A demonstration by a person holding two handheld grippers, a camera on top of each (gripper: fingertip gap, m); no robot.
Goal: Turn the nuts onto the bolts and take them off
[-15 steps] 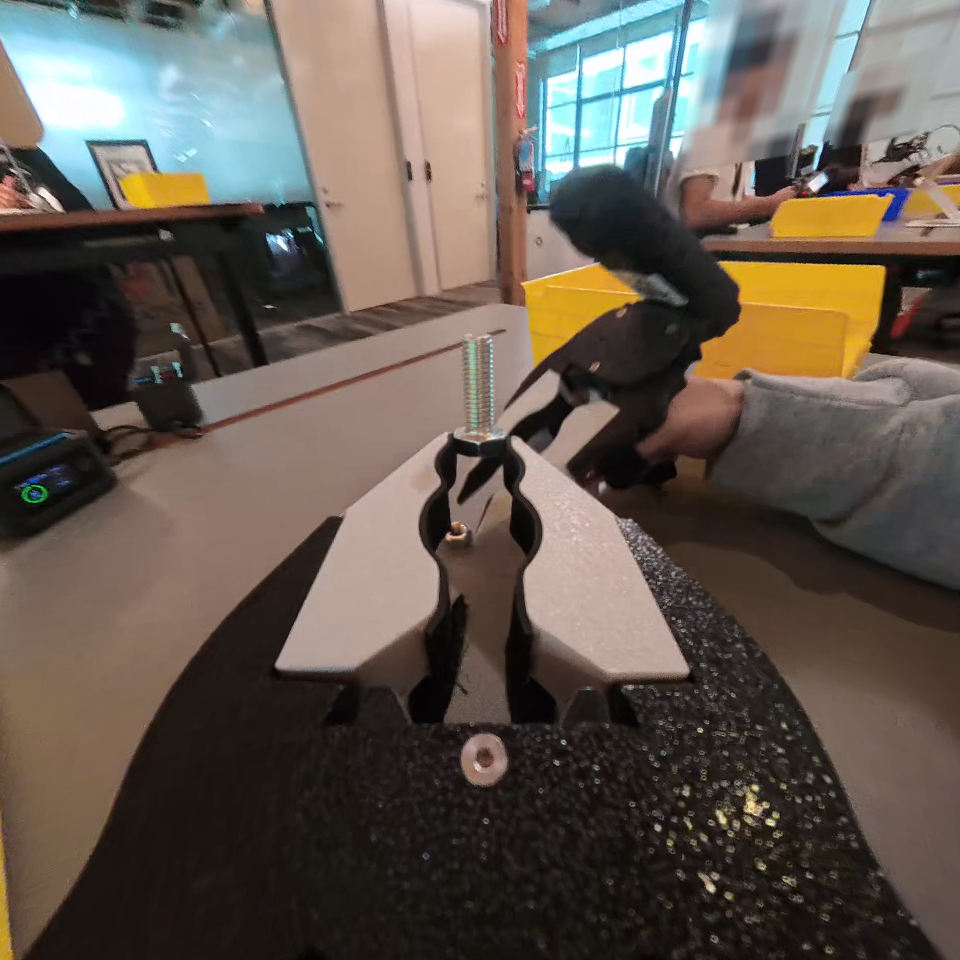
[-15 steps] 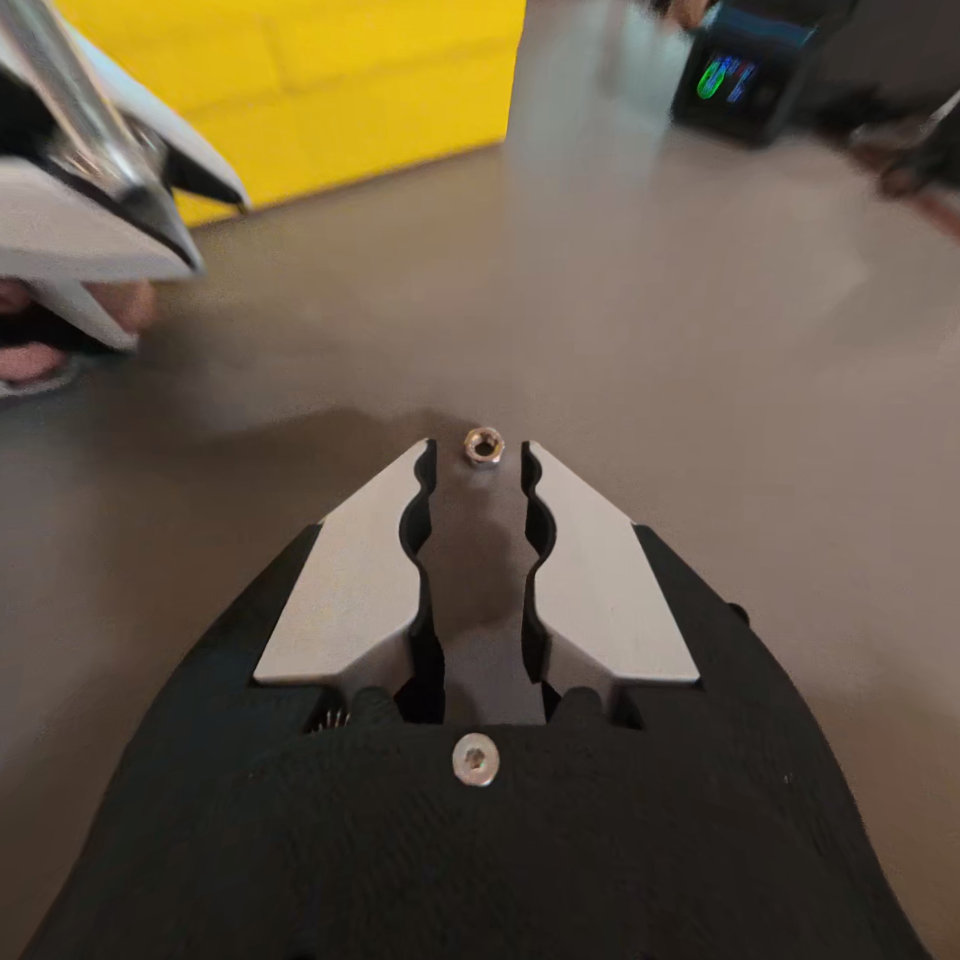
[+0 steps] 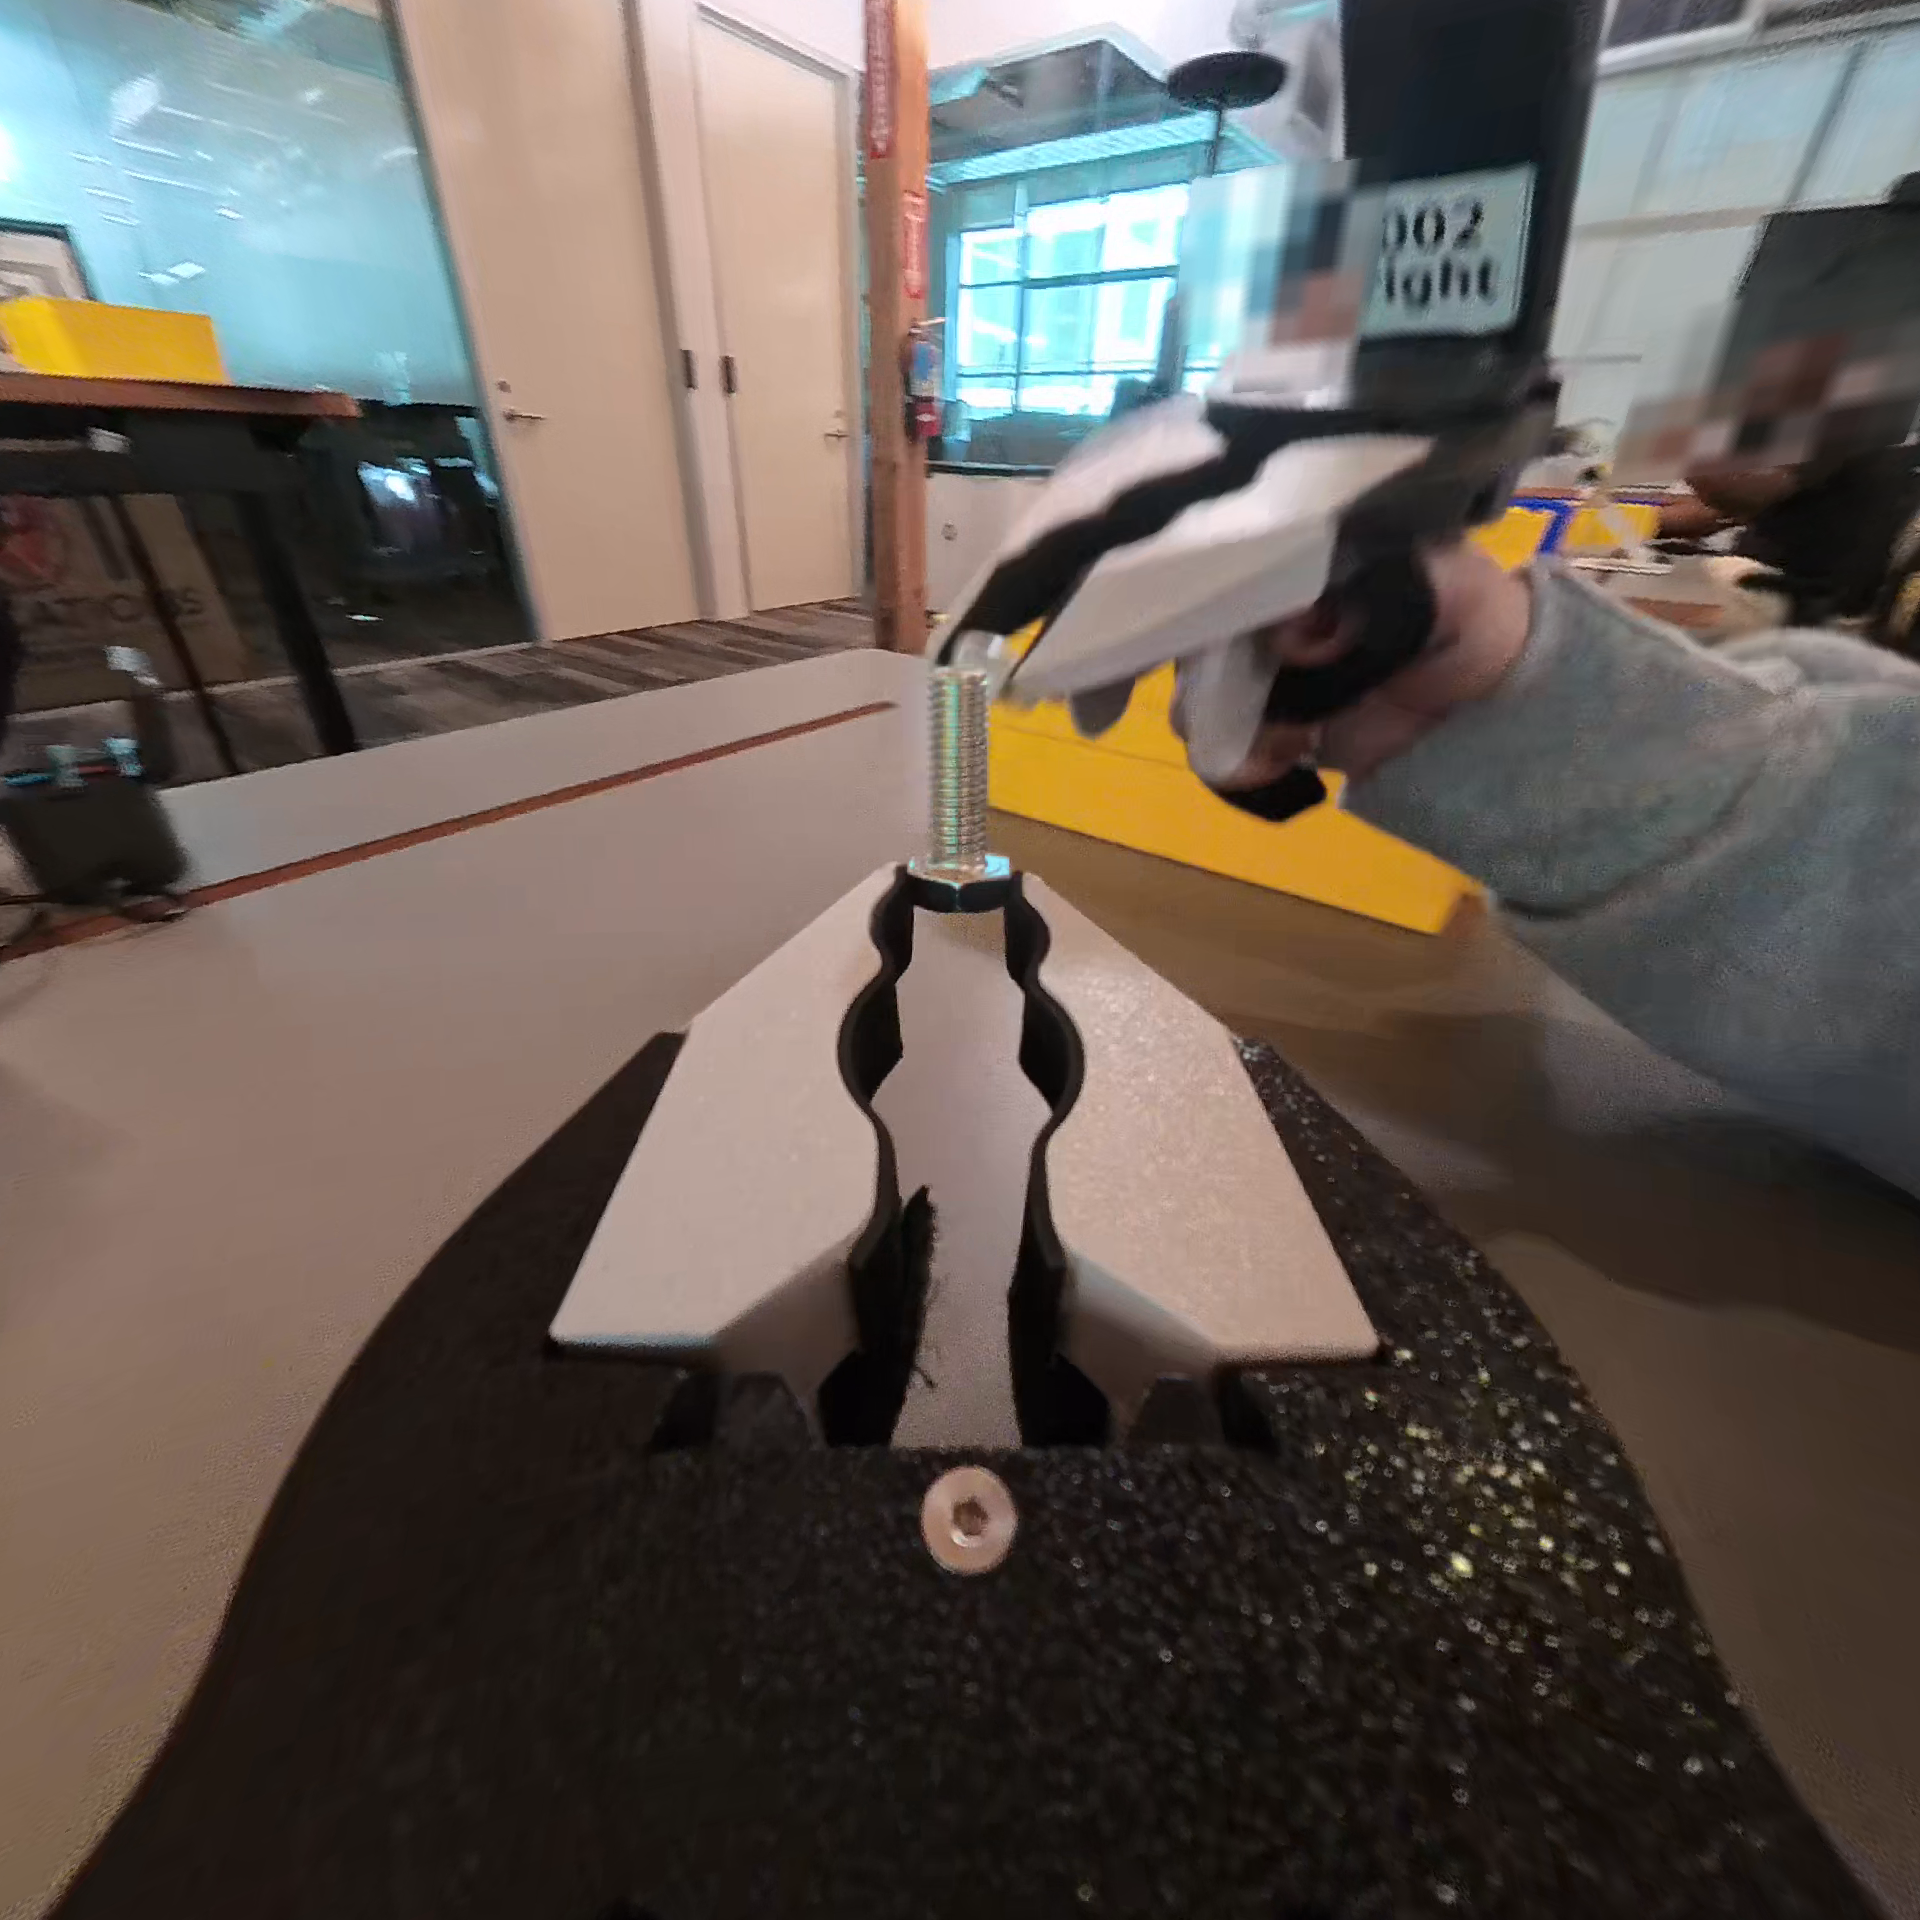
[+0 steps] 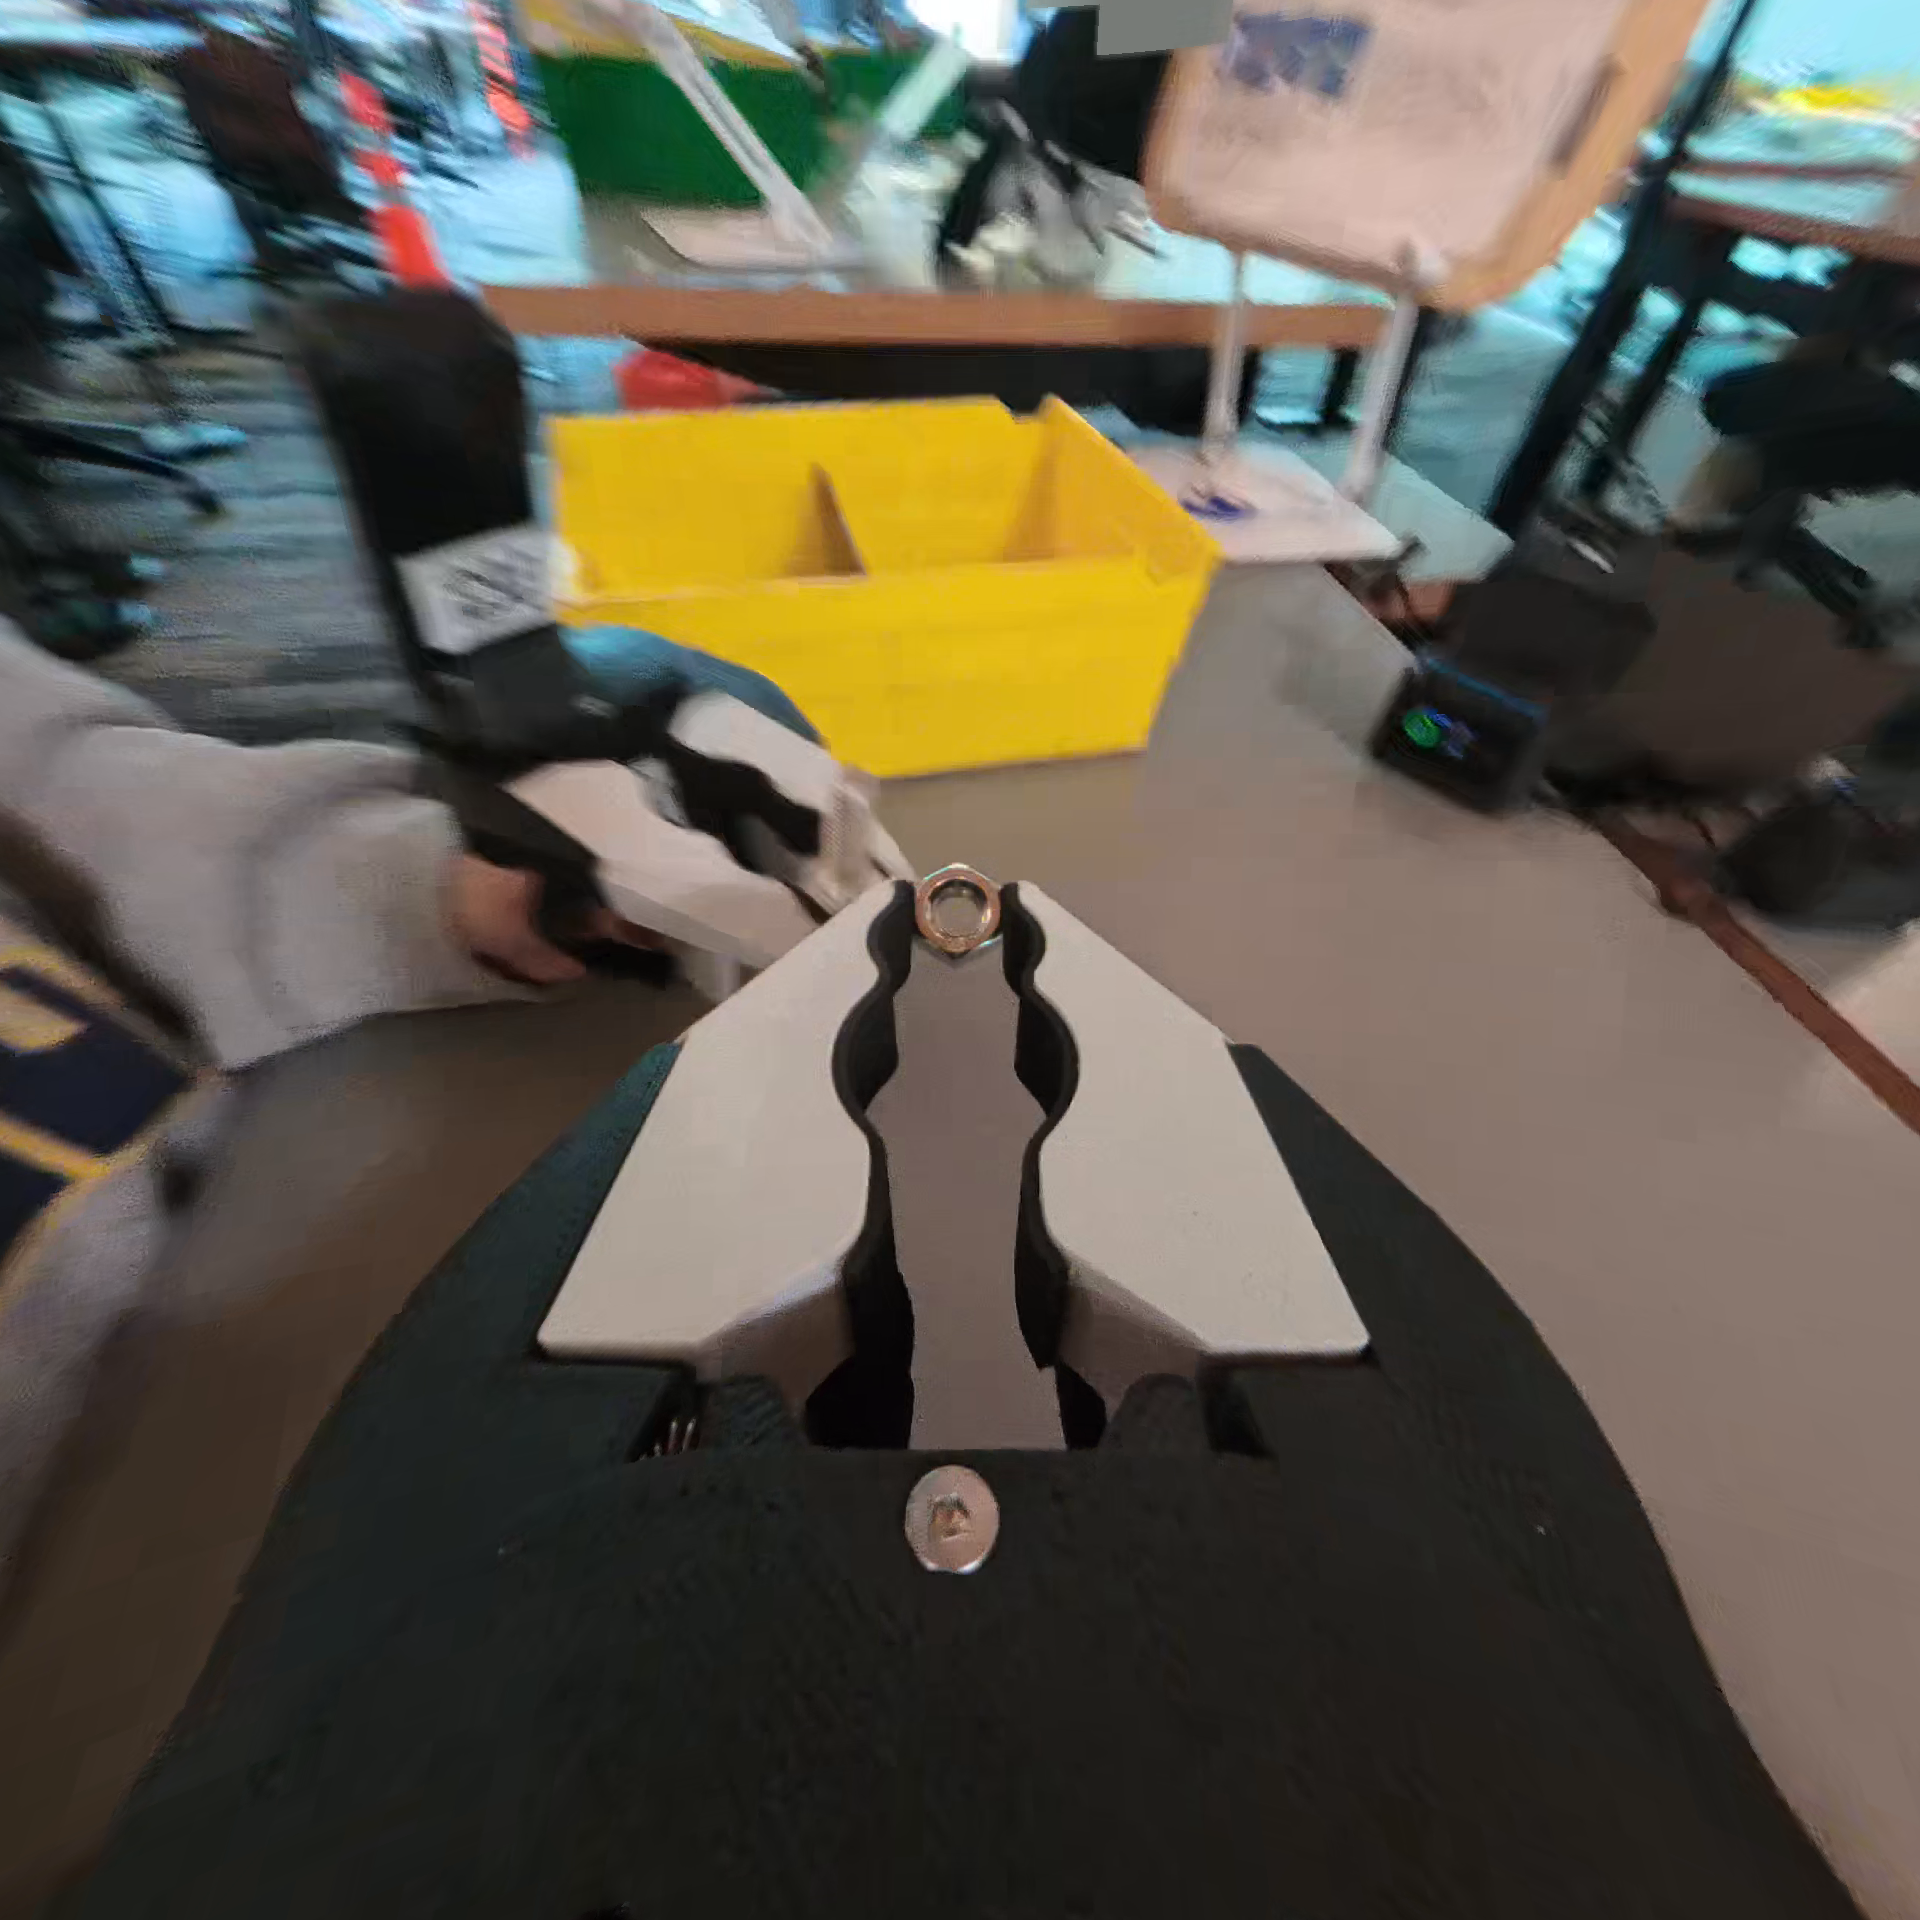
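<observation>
**Nut lifted and brought to the bolt tip**

Fingers first: your left gripper [image 3: 956, 894] is pinching the bolt [image 3: 958, 764] by its hex head right at the fingertips, with the threaded shank standing upright above them. Your right gripper [image 4: 958, 914] is pinching the nut [image 4: 957, 912] between its very tips, the bore showing clear through the middle.

Half a second ago the nut lay on the table [image 4: 1351, 1039] just ahead of your right fingers, which stood spread on either side of it. Now it is off the surface and clamped. Seen from the left wrist, your right gripper [image 3: 977, 649] has swung up and over, and its tips sit at the top end of the bolt, touching or just above it; motion blur hides which. The bolt itself has not shifted in your left fingers.

That means the pick is done and you are at the start of threading, by my reading. Next you likely need the nut's bore square to the shank before you turn; a tilted start could cross the threads or knock the nut from such a shallow grip.

Beyond both sets of fingers stands the yellow bin [image 4: 883, 582], well clear of the work.
</observation>
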